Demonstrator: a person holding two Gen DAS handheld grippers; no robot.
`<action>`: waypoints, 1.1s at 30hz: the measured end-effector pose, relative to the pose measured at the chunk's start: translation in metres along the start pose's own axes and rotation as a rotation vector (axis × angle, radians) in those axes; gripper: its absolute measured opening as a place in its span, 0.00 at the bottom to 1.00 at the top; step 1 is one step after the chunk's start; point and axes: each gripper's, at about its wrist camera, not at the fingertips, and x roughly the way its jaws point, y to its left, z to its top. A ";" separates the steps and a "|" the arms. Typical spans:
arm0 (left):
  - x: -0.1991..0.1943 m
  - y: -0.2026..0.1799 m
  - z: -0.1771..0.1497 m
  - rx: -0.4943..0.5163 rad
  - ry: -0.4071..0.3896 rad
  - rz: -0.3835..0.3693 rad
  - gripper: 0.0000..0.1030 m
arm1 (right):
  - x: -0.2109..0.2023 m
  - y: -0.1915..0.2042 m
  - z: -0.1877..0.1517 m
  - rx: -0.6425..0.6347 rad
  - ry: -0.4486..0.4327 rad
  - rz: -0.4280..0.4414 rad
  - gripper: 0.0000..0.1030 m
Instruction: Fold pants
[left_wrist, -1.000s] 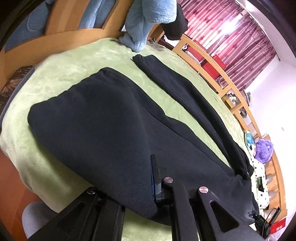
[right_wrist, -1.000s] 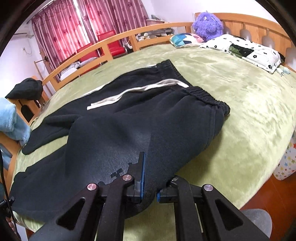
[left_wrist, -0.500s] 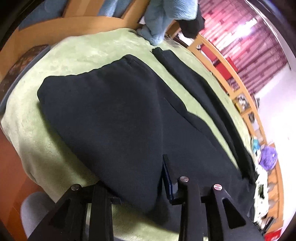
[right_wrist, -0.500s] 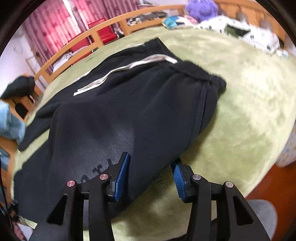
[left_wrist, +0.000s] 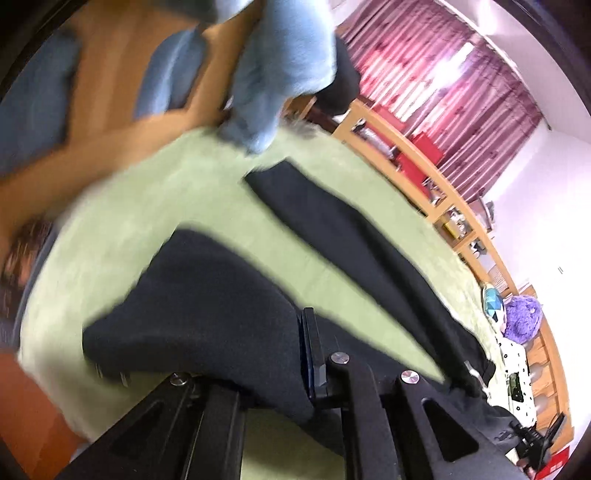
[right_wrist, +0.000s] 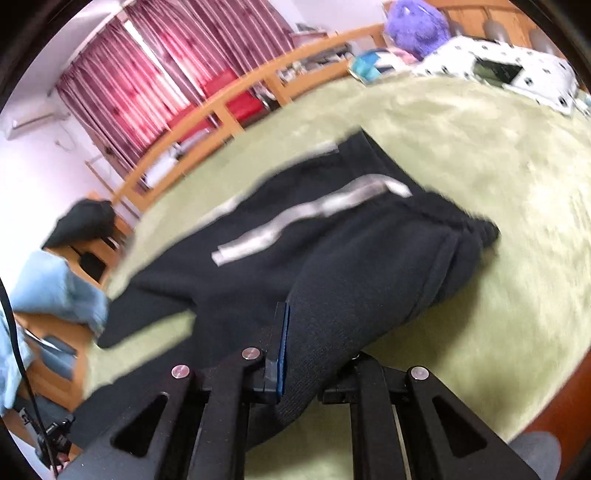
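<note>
Both grippers re-clamped, near leg lifting.
Left gripper (left_wrist: 273, 354) and right gripper (right_wrist: 314, 350), spread 0.5 s ago, now pinch the pants (right_wrist: 332, 266); fold toward 12 o'clock starting.

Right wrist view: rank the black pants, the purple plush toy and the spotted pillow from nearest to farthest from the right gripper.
1. The black pants: clamped in the right gripper, right at the fingers.
2. The spotted pillow: far across the green blanket, upper right.
3. The purple plush toy: behind the pillow's left end, by the wooden headboard; only slightly farther, close to call.
</note>
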 end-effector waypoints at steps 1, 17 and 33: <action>0.002 -0.012 0.013 0.016 -0.019 0.000 0.09 | -0.001 0.010 0.015 -0.017 -0.014 0.000 0.11; 0.124 -0.136 0.136 0.143 -0.150 0.035 0.08 | 0.108 0.090 0.161 -0.132 -0.072 0.001 0.10; 0.297 -0.173 0.161 0.165 0.016 0.196 0.52 | 0.306 0.091 0.212 -0.172 0.092 -0.107 0.34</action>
